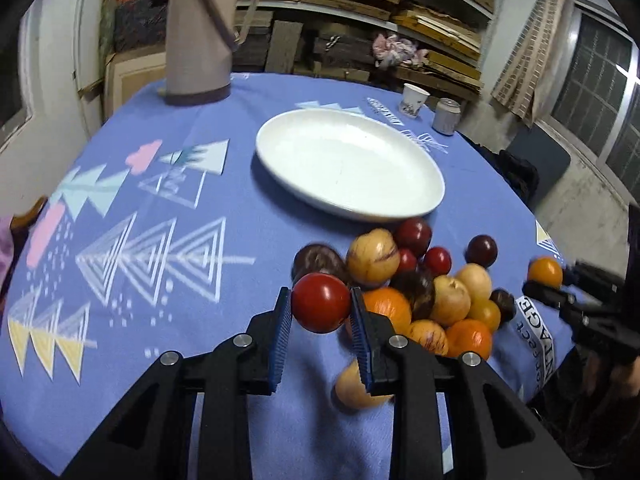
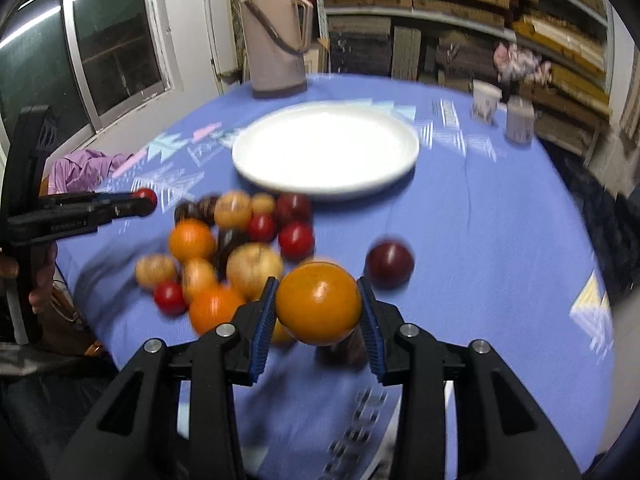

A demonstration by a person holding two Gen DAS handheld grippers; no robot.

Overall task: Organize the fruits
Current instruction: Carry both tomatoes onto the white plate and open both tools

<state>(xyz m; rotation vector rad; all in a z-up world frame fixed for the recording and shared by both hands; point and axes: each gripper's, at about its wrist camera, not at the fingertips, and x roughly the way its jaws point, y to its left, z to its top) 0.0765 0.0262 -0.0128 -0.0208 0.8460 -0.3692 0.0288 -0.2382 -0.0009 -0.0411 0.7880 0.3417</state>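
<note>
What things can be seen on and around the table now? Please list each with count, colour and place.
plate: one, white, table centre, nothing on it
loose fruits: a pile, red, orange, yellow, dark purple, in front of the plate
red fruit: one, in the left gripper
orange fruit: one, in the right gripper
thermos: one, beige, far edge
cup: one, white, far side
can: one, grey, beside the cup
tablecloth: one, blue, patterned
left gripper: black, shut
right gripper: black, shut
</note>
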